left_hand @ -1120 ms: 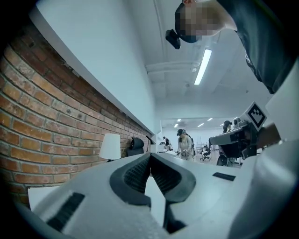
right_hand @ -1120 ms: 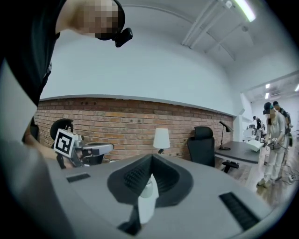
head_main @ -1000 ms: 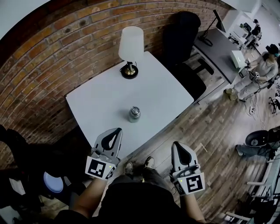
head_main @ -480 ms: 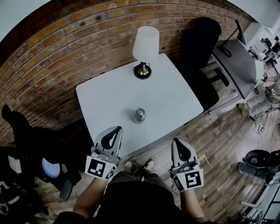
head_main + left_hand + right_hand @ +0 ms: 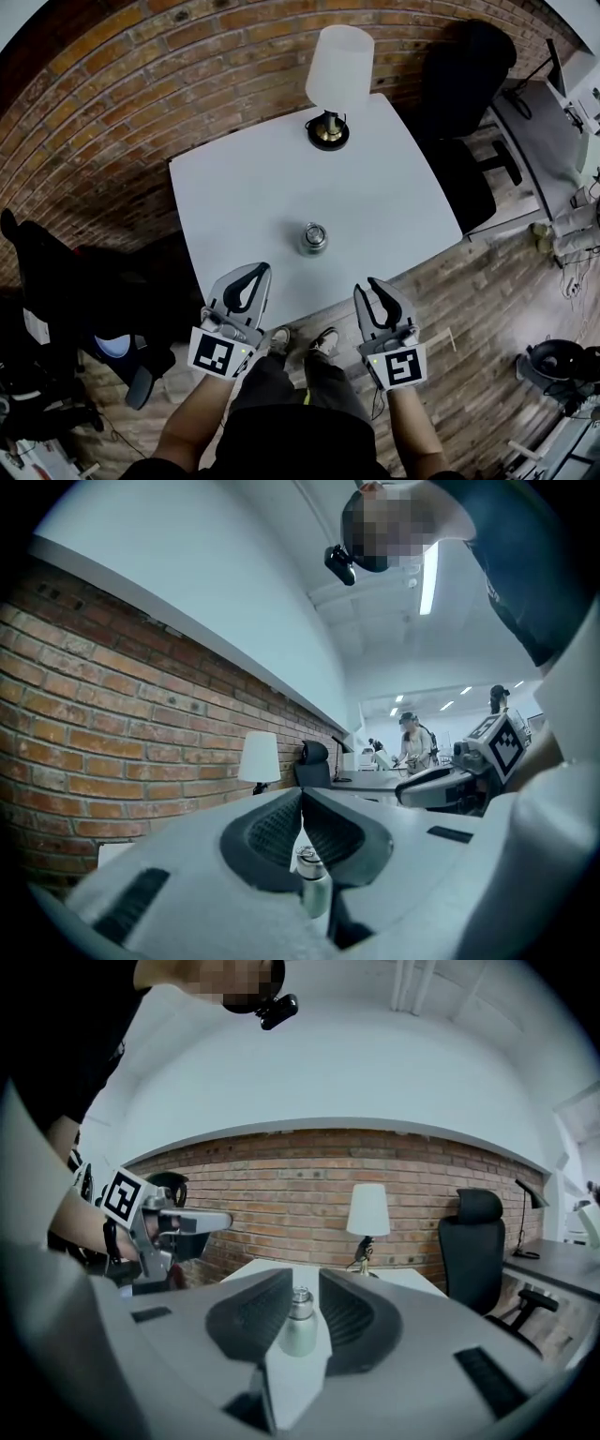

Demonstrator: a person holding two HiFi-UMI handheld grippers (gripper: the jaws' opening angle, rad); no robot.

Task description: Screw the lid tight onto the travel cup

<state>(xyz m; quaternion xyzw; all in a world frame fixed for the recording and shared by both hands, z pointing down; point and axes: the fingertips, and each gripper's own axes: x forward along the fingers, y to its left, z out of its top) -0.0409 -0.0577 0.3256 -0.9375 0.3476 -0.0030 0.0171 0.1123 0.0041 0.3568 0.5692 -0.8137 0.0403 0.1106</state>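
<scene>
- The travel cup [image 5: 313, 238] stands upright near the front edge of the white surface [image 5: 244, 187], its lid apparently on and awaiting tightening.
- Both claws aim at it from short of the edge: left claw [image 5: 261, 270] closed and empty, right claw [image 5: 368, 285] just opening, nothing between its jaws.
- A lamp [image 5: 333, 75] stands well behind, so no obstacle.

From the head camera we look steeply down on the white bench [image 5: 375, 206], with the left hand-held gripper [image 5: 261, 270] and right hand-held gripper [image 5: 367, 284] near the lower edge. Each gripper camera sits low and looks almost level along its own jaws across the bench. All three views share the travel cup [image 5: 313, 238], the lamp [image 5: 337, 66] and the brick wall [image 5: 122, 103]; each gripper view also catches the other hand-held gripper.
</scene>
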